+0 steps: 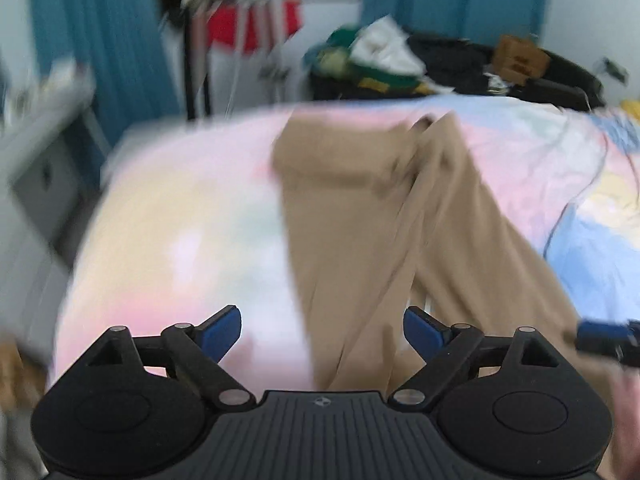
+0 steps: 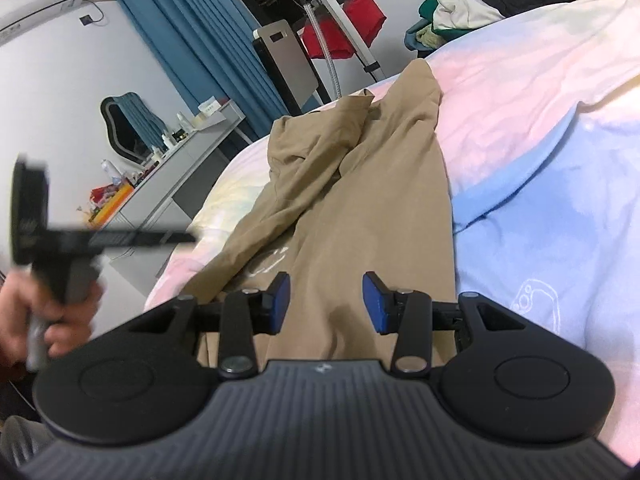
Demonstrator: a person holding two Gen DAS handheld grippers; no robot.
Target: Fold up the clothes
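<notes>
Tan trousers (image 2: 360, 200) lie lengthwise on the pastel bedspread (image 2: 540, 80), legs running toward you.

Your right gripper (image 2: 326, 300) hovers spread above the near leg fabric, and your left gripper (image 1: 322, 330) hangs wide open, holding nothing. Open bedspread on both sides probably gives you folding room; the bed's far edge lies beyond the waistband.

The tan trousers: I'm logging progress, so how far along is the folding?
Done: the trousers lie lengthwise on the bed. In hand: nothing, since both the left tongs and right tongs hover open above them. Left: the folds, since the far end is still rumpled.
</notes>
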